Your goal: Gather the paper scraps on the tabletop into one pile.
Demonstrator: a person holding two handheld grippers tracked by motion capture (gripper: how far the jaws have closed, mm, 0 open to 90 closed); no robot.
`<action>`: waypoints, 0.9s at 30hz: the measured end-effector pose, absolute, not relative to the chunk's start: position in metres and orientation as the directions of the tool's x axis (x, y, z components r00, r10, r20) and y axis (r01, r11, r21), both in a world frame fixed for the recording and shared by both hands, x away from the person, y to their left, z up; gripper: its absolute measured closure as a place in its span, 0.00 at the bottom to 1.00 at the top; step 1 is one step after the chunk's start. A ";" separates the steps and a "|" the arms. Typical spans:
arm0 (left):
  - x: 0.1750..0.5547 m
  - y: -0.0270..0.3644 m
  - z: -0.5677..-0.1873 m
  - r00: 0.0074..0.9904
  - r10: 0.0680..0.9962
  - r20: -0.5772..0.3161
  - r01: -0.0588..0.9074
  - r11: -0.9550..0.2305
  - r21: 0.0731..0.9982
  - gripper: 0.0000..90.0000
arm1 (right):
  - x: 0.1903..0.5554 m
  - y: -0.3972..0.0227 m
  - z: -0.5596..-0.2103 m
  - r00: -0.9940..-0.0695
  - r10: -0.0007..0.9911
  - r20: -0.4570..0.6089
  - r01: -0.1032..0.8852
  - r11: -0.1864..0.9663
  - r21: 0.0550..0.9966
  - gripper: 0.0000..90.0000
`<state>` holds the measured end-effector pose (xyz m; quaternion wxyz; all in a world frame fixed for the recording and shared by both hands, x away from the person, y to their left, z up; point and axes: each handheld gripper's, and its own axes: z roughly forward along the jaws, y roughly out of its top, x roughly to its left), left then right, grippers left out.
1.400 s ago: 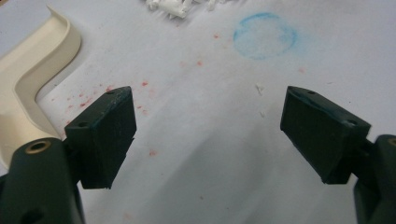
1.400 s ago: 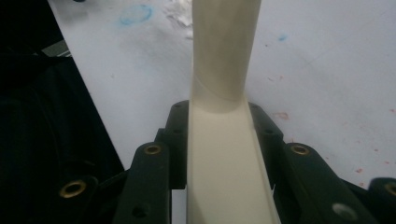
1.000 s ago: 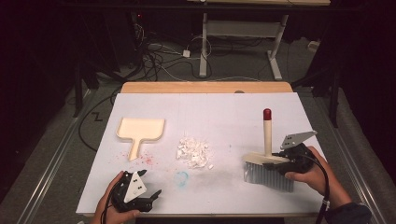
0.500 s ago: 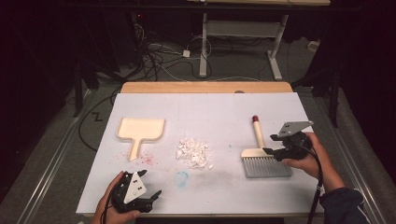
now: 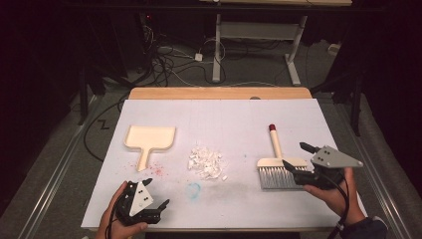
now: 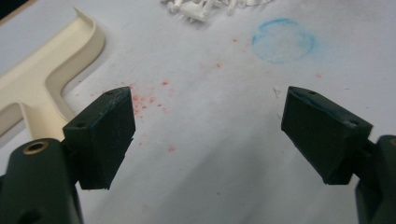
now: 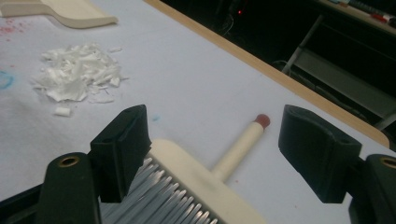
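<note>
High view: your right gripper [image 5: 297, 158] jaws have just been opening, brush [image 5: 275, 166] freed at right; left gripper [image 5: 158, 195] jaws apart; next, grasp dustpan [image 5: 148, 139] upper left

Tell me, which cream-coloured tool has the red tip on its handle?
The brush, lying flat by the right hand-held gripper. Its handle ends in a red cap; the dustpan is cream all over.

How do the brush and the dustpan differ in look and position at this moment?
The brush lies at the table's right, between the right gripper's open jaws; the dustpan lies at the left, apart from the left gripper. The brush has grey bristles and a red-tipped handle pointing away; the dustpan is plain cream, its handle toward the person. Both lie flat.
</note>
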<state>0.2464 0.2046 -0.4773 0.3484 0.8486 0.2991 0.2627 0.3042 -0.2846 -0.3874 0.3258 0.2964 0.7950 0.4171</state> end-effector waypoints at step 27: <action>0.249 0.207 -0.479 0.657 0.706 0.264 0.300 -0.567 0.768 0.18 | 0.270 -0.296 -0.437 -0.557 0.779 -0.287 0.196 0.459 0.866 0.24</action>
